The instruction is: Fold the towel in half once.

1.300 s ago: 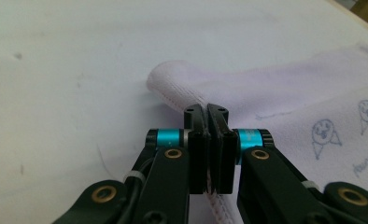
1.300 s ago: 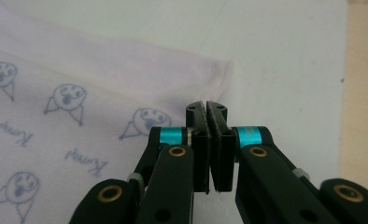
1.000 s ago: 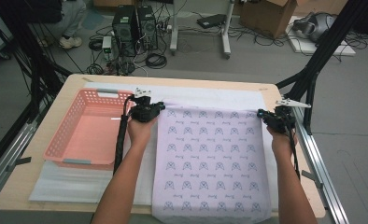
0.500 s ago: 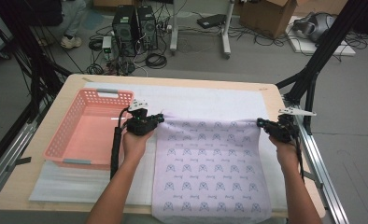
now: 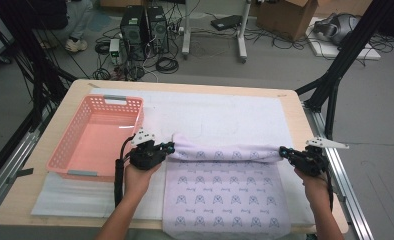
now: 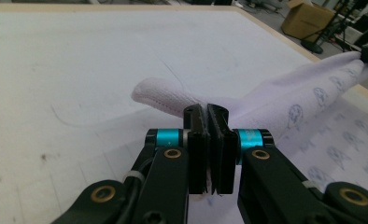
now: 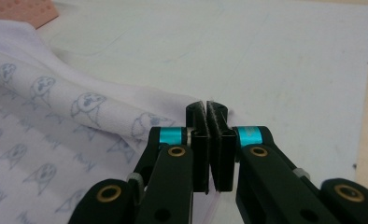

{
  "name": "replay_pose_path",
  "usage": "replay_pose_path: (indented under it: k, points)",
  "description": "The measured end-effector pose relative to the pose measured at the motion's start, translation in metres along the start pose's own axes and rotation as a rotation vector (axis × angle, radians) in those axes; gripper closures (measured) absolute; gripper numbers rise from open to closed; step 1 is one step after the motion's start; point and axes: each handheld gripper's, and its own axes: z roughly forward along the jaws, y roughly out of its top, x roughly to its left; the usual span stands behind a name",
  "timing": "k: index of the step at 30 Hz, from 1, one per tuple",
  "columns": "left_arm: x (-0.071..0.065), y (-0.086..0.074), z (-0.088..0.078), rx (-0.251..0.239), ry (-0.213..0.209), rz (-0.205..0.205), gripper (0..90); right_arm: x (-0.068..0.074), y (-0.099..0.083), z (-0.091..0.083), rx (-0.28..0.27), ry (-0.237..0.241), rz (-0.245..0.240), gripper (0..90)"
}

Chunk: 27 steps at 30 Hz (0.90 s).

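Pinching cloth (image 5: 225, 190) corners, left tool (image 5: 171, 147), right tool (image 5: 283, 150)

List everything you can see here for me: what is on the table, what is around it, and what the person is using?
cloth: one, pale lilac with a small printed pattern, on the near half of the table, its far edge lifted into a roll
basket: one, pink plastic, on the left of the table
mat: one, white, spread over the tabletop
table: one, light wood
computer towers: two, black, on the floor beyond the table
cardboard box: one, brown, on the floor at the back
left gripper: one, black, fingers shut on the cloth's left corner
right gripper: one, black, fingers shut on the cloth's right corner
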Motion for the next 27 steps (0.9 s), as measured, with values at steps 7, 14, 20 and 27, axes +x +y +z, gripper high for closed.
replay_pose_path:
  k: [7,14,20,27]
  points:
    - [-0.007,-0.026,-0.014,0.027,-0.025,-0.013,86.3,0.011,-0.024,-0.013,0.004,0.039,-0.010,88.1]
    - [-0.016,-0.050,-0.023,0.080,-0.051,0.005,86.0,0.013,-0.044,-0.028,0.035,0.072,-0.010,88.1]
    - [-0.017,-0.052,-0.020,0.102,-0.062,-0.012,65.8,0.018,-0.058,-0.028,0.114,0.075,-0.012,82.7]
    - [-0.002,-0.024,0.008,0.098,-0.037,-0.045,43.6,0.016,-0.033,-0.017,0.078,-0.012,0.016,52.7]
